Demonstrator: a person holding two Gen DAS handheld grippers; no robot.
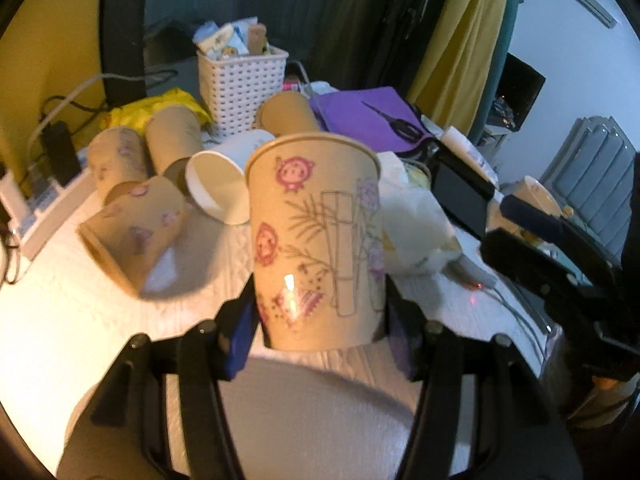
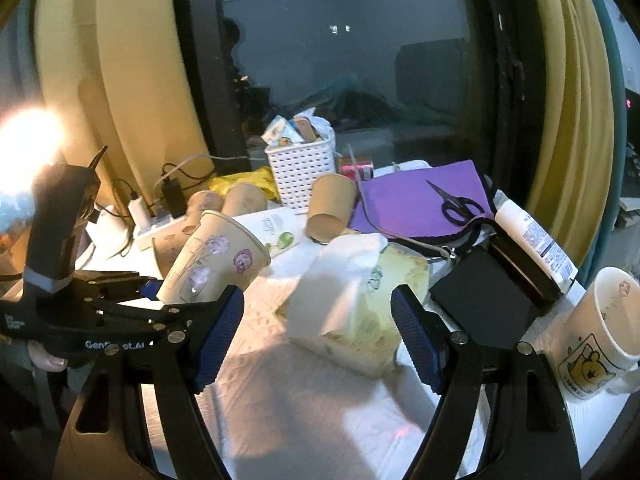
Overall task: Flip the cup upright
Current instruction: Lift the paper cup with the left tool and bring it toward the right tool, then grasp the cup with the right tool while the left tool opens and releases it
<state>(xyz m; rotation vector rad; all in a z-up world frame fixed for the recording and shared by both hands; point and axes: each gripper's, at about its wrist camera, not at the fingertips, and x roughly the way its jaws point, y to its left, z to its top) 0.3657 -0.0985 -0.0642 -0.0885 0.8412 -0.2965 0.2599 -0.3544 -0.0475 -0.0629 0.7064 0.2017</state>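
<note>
Held cup: tan paper cup w/ pink pig prints & bamboo drawing (image 1: pixel 316 236), centre of left wrist view, mouth up, leaning a bit; raised off the white quilted table cover (image 1: pixel 80 312). In right wrist view same cup (image 2: pixel 212 260) sat left of centre, tilted, rim toward upper right.
Left gripper (image 1: pixel 320 320): black frame w/ blue pads, pinching the cup's lower part from both sides.
Right gripper (image 2: pixel 318 332): fingers spread wide, nothing between them; pale tissue pack (image 2: pixel 352 304) lay on table just beyond the gap.
Other cups: several tan paper cups on their sides, mid-left of left view, e.g. printed one (image 1: pixel 132 232); white paper cup (image 1: pixel 218 188) on its side just behind held cup.
Background: white perforated plastic basket (image 1: pixel 240 88) upper centre; black scissors (image 2: pixel 456 202) on purple sheet (image 2: pixel 408 200), upper right.
Far right, right view: white mug w/ yellow bear (image 2: pixel 600 328), upright.
</note>
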